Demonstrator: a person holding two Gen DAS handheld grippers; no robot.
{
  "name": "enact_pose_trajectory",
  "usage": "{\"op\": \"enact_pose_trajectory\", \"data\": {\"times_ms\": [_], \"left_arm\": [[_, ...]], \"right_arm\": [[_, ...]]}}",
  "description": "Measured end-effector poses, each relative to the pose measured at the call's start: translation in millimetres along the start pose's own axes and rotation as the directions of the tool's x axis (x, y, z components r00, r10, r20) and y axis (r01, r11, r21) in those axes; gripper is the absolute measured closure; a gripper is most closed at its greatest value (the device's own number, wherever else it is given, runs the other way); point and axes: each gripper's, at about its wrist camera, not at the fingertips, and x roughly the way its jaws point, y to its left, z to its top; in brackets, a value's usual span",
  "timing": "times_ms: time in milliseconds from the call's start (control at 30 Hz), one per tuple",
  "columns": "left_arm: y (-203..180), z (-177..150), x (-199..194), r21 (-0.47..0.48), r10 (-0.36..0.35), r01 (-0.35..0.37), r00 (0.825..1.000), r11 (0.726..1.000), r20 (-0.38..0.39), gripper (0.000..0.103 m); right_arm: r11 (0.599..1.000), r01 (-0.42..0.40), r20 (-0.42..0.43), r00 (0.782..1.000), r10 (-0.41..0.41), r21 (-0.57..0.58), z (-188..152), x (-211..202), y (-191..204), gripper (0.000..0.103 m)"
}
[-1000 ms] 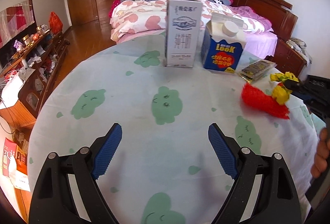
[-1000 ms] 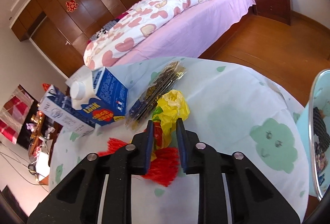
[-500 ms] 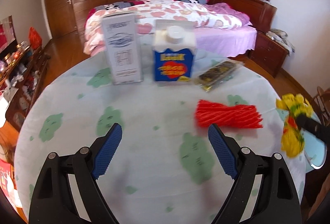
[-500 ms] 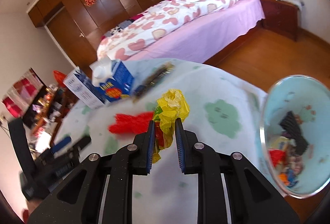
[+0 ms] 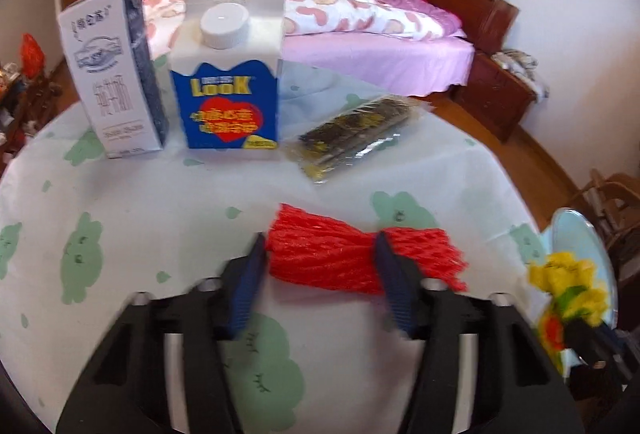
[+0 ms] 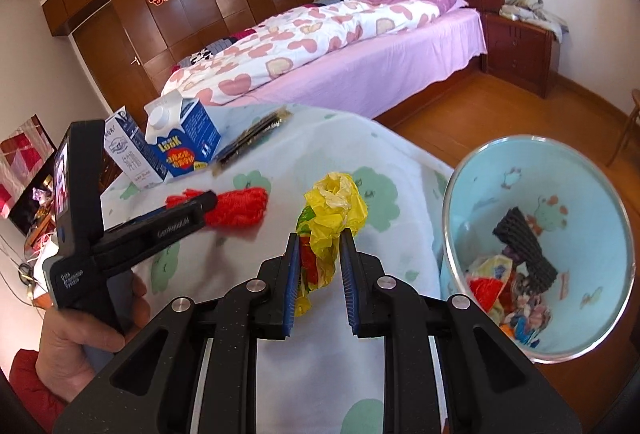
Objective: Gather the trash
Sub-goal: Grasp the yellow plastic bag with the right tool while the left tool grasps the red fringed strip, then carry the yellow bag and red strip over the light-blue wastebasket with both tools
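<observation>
Right gripper (image 6: 319, 234) pinching crumpled yellow wrapper (image 6: 334, 204): light, soft. Left gripper (image 5: 319, 246) jaws open astride red mesh bundle (image 5: 340, 254); squashy, best grasped mid-bundle.

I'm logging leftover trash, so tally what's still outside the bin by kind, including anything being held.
Upright cartons: 2, white and blue
Flat dark snack packet: 1
Red mesh net: 1
Crumpled yellow plastic wrapper: 1
Total: 5
</observation>
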Motion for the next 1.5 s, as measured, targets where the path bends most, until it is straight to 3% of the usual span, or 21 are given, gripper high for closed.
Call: {"op": "enact_pose_trajectory", "data": {"times_ms": [133,200,333,667,1000,1300,1500], "left_arm": [[-6,-3,-7,0.054,0.032,-0.034,0.999,0.998,0.032,0.083],[-6,-6,-12,0.058,0.030,-0.032,0.999,0.998,0.037,0.084],[1,-15,-33,0.027,0.018,-0.019,0.999,0.999,0.046,0.085],[17,-51,-104,0.020,0.123,-0.126,0.984,0.992,0.126,0.085],[29,-71,-154,-0.024,0.163,-0.161,0.972,0.987,0.170,0.085],[16,-87,-184,-0.003,0.183,-0.186,0.962,0.983,0.203,0.085],[9,-94,-191,-0.005,0.176,-0.178,0.965,0.984,0.196,0.085]], "right_arm": [[1.000,-0.007,-0.007,1.000,0.007,0.022,-5,0,-4,0.082],[1.000,-0.007,-0.004,1.000,0.007,0.024,-7,-1,-2,0.082],[0.999,-0.014,0.011,1.000,0.014,0.030,-13,-6,1,0.082],[0.999,-0.045,0.058,0.997,0.046,-0.006,-28,-34,16,0.082],[0.996,-0.059,0.078,0.995,0.063,-0.064,-47,-63,39,0.082],[0.994,-0.052,0.091,0.994,0.061,-0.100,-60,-86,43,0.082],[0.994,-0.051,0.091,0.994,0.060,-0.101,-68,-95,38,0.082]]}}
